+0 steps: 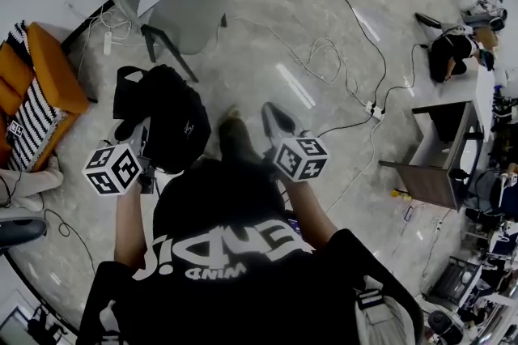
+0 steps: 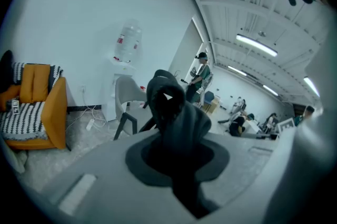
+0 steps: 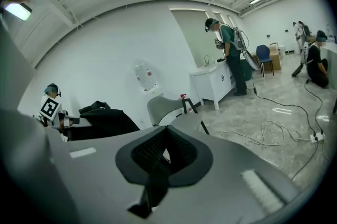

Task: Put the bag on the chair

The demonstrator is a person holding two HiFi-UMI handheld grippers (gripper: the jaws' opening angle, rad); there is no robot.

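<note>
A black bag [image 1: 168, 118] hangs off the floor from my left gripper [image 1: 144, 142]. In the left gripper view the jaws are shut on a bunched fold of the bag [image 2: 176, 112]. The grey chair [image 1: 174, 2] stands empty a short way ahead of the bag, its seat facing me; it also shows behind the bag as the chair [image 2: 128, 98]. My right gripper [image 1: 273, 117] is held out to the right of the bag, shut with nothing in it. From the right gripper view I see the bag [image 3: 102, 119] at the left and the chair [image 3: 169, 106] beyond my jaws.
An orange armchair with a striped cushion [image 1: 36, 92] sits at the left. Cables and a power strip [image 1: 374, 110] trail across the floor to the right of the chair. A dark table [image 1: 437, 149] stands at the right. People [image 3: 229, 54] work at the far side of the room.
</note>
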